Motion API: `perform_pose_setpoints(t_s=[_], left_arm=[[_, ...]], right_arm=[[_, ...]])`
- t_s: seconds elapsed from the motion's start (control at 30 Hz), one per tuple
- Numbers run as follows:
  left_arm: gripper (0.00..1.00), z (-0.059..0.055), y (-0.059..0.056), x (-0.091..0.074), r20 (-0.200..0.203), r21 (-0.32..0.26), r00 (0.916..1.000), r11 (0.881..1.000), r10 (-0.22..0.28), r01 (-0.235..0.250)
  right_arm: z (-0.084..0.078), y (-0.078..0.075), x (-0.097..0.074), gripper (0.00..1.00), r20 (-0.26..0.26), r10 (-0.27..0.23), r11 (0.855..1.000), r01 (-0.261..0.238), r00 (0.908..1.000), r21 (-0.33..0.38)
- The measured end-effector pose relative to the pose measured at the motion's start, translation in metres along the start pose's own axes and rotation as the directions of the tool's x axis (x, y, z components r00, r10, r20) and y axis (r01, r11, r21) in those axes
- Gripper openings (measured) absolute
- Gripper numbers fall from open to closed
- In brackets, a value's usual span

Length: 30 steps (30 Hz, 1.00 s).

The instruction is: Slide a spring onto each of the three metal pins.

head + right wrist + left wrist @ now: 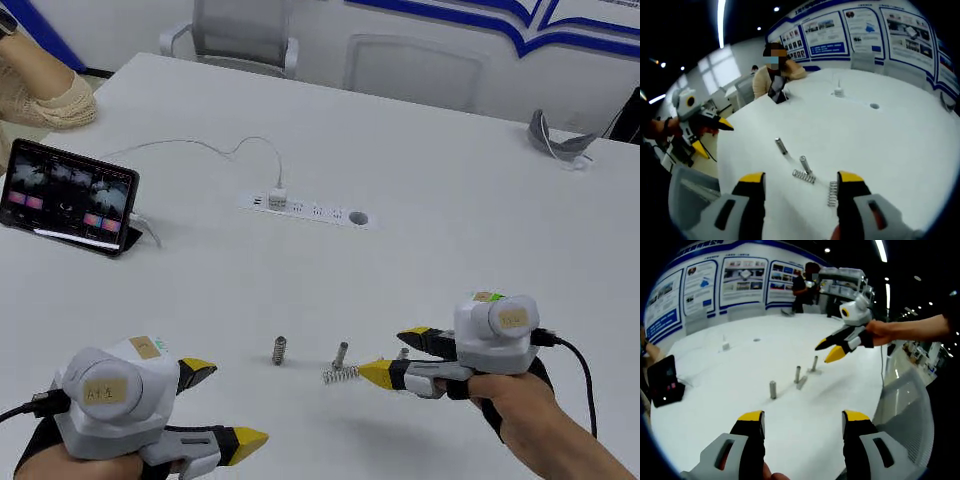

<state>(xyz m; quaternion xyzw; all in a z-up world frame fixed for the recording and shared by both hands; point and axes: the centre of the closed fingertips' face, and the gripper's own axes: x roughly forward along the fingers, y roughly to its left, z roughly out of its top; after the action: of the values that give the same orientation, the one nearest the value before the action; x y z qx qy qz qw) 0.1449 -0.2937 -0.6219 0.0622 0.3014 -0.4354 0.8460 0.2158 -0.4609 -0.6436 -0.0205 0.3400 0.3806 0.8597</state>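
One loose spring (832,192) lies flat, lengthwise just beside a tip of the right gripper's (385,352) parted, empty jaws.

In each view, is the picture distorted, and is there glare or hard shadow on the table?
Head view: even light, straight lines, only soft shadows beside the pins on the white table. Left gripper view: the fisheye curves the table edge, and ceiling lamps glare. Right gripper view: same curving, one bright lamp strip, dark surroundings at left.

Left claw (230,402), right claw (390,352): jaws spread, empty.
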Motion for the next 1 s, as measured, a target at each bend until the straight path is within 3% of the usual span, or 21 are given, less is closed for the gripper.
perform_pose_setpoints(t_s=[0.6, 1.0], left_arm=[[0.65, 0.007, -0.01, 0.022, -0.022, 0.041, 0.9987, 0.998, -0.046, 0.047], [0.65, 0.014, -0.015, 0.044, -0.029, 0.051, 0.9968, 0.996, -0.075, 0.076]], right_arm=[[-0.032, -0.006, -0.03, 0.66, 0.0, -0.051, 0.997, 0.051, 0.9987, 0.059], [-0.058, 0.005, -0.038, 0.69, -0.008, -0.05, 0.993, 0.051, 0.9987, 0.11]])
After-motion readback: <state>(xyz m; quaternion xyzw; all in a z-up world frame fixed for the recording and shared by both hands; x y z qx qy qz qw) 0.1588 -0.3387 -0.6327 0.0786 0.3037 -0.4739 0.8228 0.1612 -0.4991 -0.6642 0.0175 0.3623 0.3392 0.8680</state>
